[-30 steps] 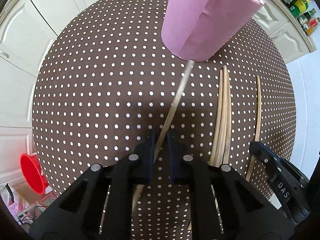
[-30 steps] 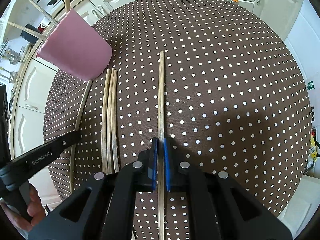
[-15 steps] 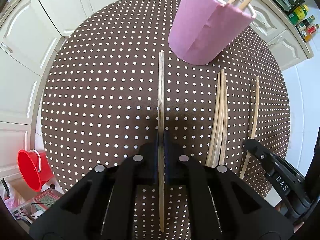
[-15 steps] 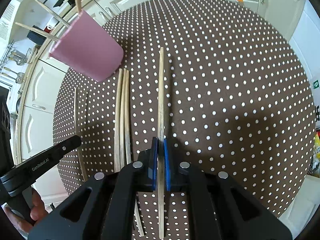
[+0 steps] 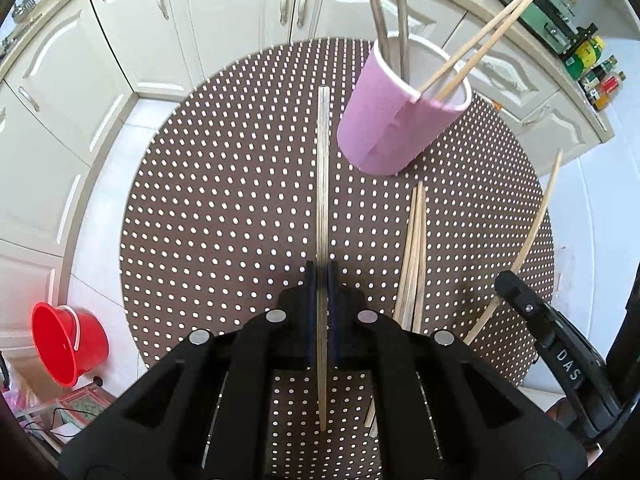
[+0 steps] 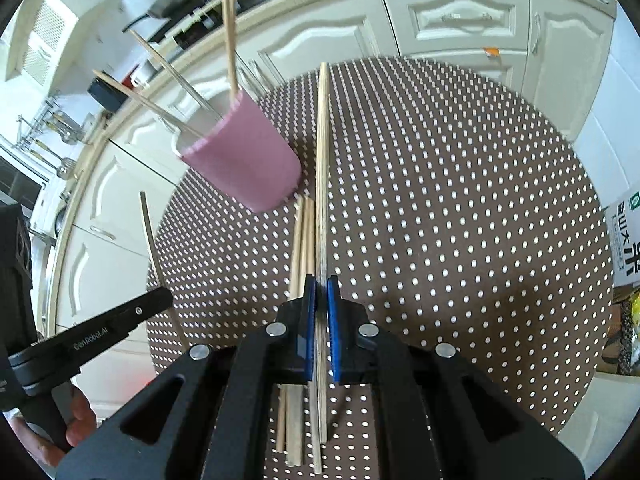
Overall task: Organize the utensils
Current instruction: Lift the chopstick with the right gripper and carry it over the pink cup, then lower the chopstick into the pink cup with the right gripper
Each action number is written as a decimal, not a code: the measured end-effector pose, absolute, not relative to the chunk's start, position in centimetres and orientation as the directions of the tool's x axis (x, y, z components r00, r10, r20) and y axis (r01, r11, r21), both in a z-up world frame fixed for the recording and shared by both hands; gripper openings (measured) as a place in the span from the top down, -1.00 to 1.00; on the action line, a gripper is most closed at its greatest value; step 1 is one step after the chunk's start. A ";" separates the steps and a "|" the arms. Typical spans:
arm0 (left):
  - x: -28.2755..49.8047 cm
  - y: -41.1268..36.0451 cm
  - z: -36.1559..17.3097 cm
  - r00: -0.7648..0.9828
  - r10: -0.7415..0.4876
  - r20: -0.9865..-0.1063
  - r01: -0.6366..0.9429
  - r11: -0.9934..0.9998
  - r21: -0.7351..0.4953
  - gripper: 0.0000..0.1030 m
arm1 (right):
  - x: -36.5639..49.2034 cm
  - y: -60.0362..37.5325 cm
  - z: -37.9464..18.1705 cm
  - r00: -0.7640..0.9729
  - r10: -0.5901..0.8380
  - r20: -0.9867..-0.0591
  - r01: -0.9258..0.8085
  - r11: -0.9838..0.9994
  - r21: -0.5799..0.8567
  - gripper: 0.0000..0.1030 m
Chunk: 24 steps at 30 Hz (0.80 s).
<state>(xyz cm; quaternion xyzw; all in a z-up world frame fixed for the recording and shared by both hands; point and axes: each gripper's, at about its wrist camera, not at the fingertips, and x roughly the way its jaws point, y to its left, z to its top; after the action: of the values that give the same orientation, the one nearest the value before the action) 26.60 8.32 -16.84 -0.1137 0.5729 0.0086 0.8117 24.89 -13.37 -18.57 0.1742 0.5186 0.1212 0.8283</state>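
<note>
Progress partway | cup [image 5: 396,120] upper centre holds four chopsticks | left gripper [image 5: 321,280] clamped on one chopstick [image 5: 323,184] | right gripper [image 6: 321,292] clamped on another [image 6: 322,152] | bundle [image 5: 414,248] lower right on table [image 5: 224,208], still to load

cup's chopsticks [image 5: 394,8] cropped (top edge)
</note>
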 end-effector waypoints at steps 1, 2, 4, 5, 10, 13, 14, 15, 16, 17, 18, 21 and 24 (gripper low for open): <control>26.4 8.3 -16.3 0.355 -0.116 -0.928 -0.144 0.974 -0.177 0.89 | 24.9 -13.4 -18.2 0.443 0.386 -0.809 -0.020 0.907 0.421 0.91; 26.6 8.3 -16.0 0.360 -0.119 -0.925 -0.143 0.973 -0.180 0.89 | 24.9 -13.5 -17.8 0.456 0.389 -0.801 -0.023 0.904 0.426 0.91; 26.9 8.3 -15.1 0.378 -0.123 -0.918 -0.142 0.972 -0.188 0.89 | 24.8 -13.6 -16.9 0.481 0.388 -0.786 -0.030 0.903 0.428 0.91; 27.0 8.0 -15.0 0.386 -0.123 -0.914 -0.142 0.971 -0.191 0.89 | 24.9 -13.9 -16.6 0.489 0.394 -0.778 -0.034 0.900 0.434 0.91; 27.2 8.0 -13.3 0.415 -0.161 -0.896 -0.139 0.961 -0.237 0.89 | 24.9 -14.3 -14.7 0.540 0.409 -0.736 -0.053 0.889 0.455 0.91; 27.1 7.5 -11.5 0.455 -0.144 -0.879 -0.108 0.970 -0.215 0.89 | 25.4 -14.7 -13.7 0.566 0.417 -0.711 -0.059 0.881 0.470 0.91; 27.1 7.4 -10.8 0.470 -0.141 -0.871 -0.098 0.973 -0.210 0.89 | 25.4 -14.8 -13.5 0.575 0.417 -0.704 -0.062 0.880 0.471 0.91; 27.0 7.2 -10.3 0.483 -0.142 -0.864 -0.088 0.974 -0.209 0.89 | 25.6 -14.7 -12.9 0.587 0.415 -0.695 -0.069 0.881 0.468 0.91; 27.0 7.1 -9.7 0.493 -0.143 -0.858 -0.080 0.975 -0.208 0.89 | 25.8 -14.8 -12.6 0.594 0.415 -0.689 -0.074 0.881 0.467 0.91; 27.0 6.9 -9.0 0.508 -0.134 -0.851 -0.076 0.977 -0.199 0.89 | 26.0 -14.8 -12.1 0.603 0.418 -0.680 -0.081 0.880 0.468 0.91; 27.0 6.8 -8.5 0.516 -0.131 -0.847 -0.070 0.979 -0.193 0.89 | 26.2 -14.7 -11.6 0.612 0.422 -0.669 -0.089 0.877 0.472 0.91; 27.2 6.5 -7.2 0.537 -0.143 -0.831 -0.050 0.978 -0.201 0.89 | 26.9 -14.6 -10.4 0.636 0.427 -0.642 -0.110 0.874 0.473 0.91; 27.4 6.4 -5.8 0.559 -0.148 -0.815 -0.043 0.977 -0.207 0.89 | 27.6 -14.4 -9.3 0.656 0.431 -0.619 -0.125 0.872 0.474 0.91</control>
<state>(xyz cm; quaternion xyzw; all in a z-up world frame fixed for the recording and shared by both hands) 27.38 6.38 -5.85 -0.1022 0.4684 -0.0300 0.8771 27.58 -14.41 -9.25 0.1990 0.3839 0.1566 0.8880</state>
